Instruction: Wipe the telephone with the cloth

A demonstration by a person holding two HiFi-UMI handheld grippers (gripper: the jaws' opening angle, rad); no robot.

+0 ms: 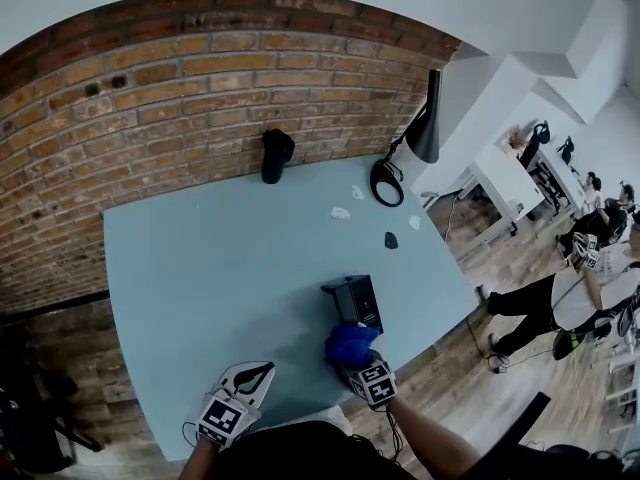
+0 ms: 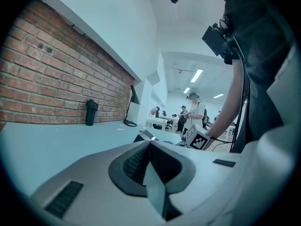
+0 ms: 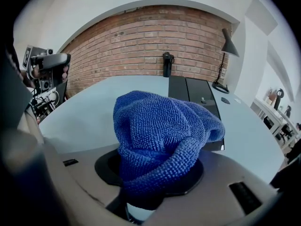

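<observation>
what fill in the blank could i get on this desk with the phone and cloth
The right gripper is shut on a ____ cloth.
The telephone is ____ in colour.
The left gripper is ____ and holds nothing.
The bottle stands by the ____ wall.
Missing: blue; black; shut; brick.

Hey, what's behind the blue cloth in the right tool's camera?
Right behind the cloth lies the black telephone on the table; the cloth covers its near end. Farther back, a dark bottle stands at the brick wall.
</observation>
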